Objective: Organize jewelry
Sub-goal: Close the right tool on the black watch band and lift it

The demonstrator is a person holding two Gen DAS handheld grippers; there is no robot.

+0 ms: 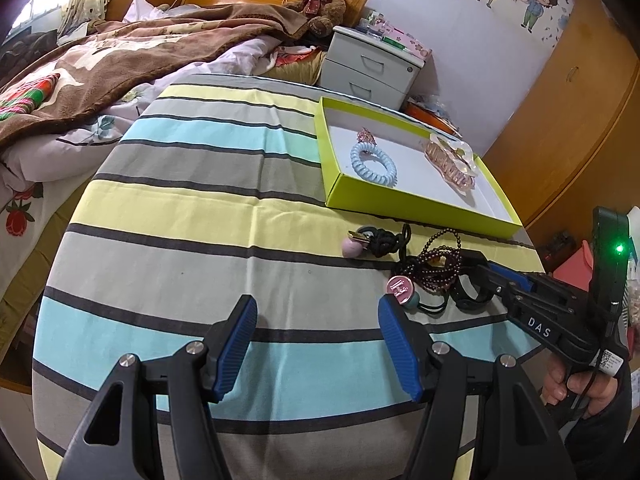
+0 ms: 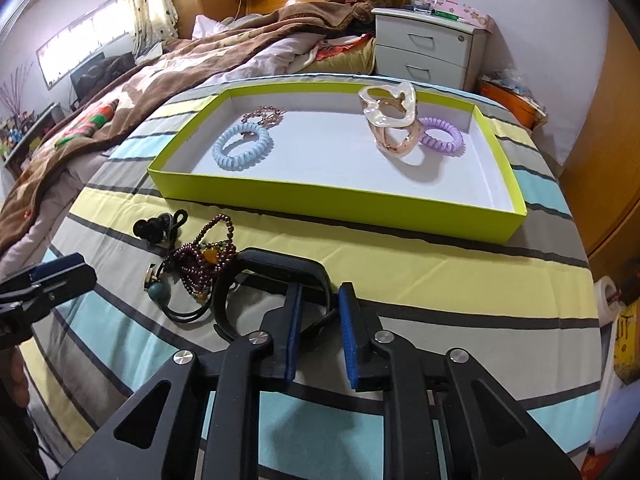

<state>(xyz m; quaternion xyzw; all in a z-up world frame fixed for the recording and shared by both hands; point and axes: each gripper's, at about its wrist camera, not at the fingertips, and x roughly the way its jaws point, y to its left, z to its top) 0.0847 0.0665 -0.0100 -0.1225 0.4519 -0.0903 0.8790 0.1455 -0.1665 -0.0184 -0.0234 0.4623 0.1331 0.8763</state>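
**Four pieces boxed, a tangle still waiting on the striped cloth**

Left wrist view: the left gripper [image 1: 318, 342] hangs above bare striped tablecloth [image 1: 180, 208], tilted down, its blue pads wide apart with nothing between them. Beyond it, near the front wall of the green box [image 1: 420, 206], lies the unsorted pile: a black knotted cord with a pink bead [image 1: 374, 240], a dark beaded bracelet [image 1: 434, 268] and a hair tie with a round pink charm [image 1: 400, 290]. From the right, a person's hand [image 1: 576, 384] steers the right gripper [image 1: 478, 280] into that pile, its tip at a black band [image 1: 470, 300].

Right wrist view: the right gripper [image 2: 319, 320] points steeply down, its jaws drawn in close around the black band [image 2: 280, 268]; whether the pads already pinch it cannot be told, since a narrow gap shows between them. The beaded bracelet [image 2: 204, 260] lies just beside the band, touching it on the left. Inside the green box [image 2: 336, 204] rest a blue coil hair tie [image 2: 242, 146], a pink ornament [image 2: 266, 116], a clear claw clip [image 2: 394, 120] and a purple coil hair tie [image 2: 442, 136].

The step in hand appears to be picking up the band. Next it likely calls for a clean lift free of the beads, then a carry over the box's near wall to open floor.
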